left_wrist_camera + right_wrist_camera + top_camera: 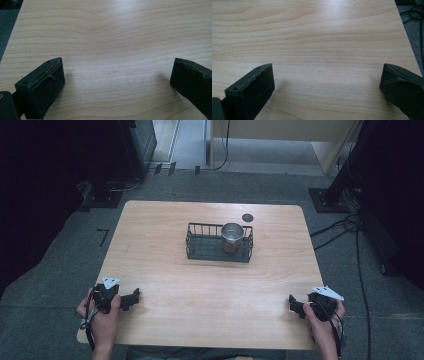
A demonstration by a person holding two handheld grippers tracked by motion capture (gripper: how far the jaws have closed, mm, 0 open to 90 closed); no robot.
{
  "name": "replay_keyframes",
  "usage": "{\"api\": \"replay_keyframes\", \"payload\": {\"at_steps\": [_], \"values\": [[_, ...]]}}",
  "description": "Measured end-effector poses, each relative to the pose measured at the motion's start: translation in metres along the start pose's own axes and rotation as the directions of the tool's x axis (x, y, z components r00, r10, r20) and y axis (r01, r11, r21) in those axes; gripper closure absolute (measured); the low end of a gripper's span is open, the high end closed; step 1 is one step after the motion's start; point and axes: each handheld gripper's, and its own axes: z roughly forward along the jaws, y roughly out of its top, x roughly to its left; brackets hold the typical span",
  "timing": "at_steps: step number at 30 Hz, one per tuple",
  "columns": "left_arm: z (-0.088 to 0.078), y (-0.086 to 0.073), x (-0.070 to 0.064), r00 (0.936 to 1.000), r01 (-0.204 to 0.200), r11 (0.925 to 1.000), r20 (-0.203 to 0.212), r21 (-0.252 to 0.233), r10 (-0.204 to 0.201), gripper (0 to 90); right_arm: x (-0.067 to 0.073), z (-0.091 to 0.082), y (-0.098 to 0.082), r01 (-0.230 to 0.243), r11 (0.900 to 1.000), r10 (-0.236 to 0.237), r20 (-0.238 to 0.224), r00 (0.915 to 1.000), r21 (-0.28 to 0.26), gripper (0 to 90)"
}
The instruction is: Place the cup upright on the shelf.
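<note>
Both grippers' jaws wide, table [210, 285] bare between

Dim, soft overhead light leaves the table [210, 285] evenly lit, the room's edges nearly black, and close jaws slightly blurred.

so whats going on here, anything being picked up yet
Not yet. A person sits at a wooden table, holding the left gripper and the right gripper low over its near corners. Both are open with nothing between the jaws. Farther back, at the middle of the table, a metal cup stands upright in the right end of a black wire basket. A small dark round disc lies on the table just behind the basket. Neither gripper touches any of them.
</note>
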Motion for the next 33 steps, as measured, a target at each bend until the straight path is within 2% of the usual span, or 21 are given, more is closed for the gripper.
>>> {"api": "replay_keyframes", "payload": {"at_steps": [5, 10, 33], "values": [[0.0, 0.0, 0.0, 1.0, 0.0, 1.0, 0.0, 0.0, 0.0, 0.0, 0.003, -0.0016, -0.0043, 0.033, 0.999, -0.033, 0.015, 0.9993, 0.0, 0.0], [0.0, -0.0001, 0.0, 1.0, 0.0, 1.0, 0.0, 0.0, 0.0, 0.0, 0.0018, -0.0039, -0.0067, 0.046, 0.999, -0.046, 0.003, 0.9989, 0.001, 0.0], [0.0003, 0.0003, -0.0009, 0.9999, 0.007, 1.0, -0.007, 0.0, -0.007, 0.0, 0.0018, -0.0044, -0.0071, 0.052, 0.999, -0.052, -0.004, 0.9986, -0.003, 0.5]]}}
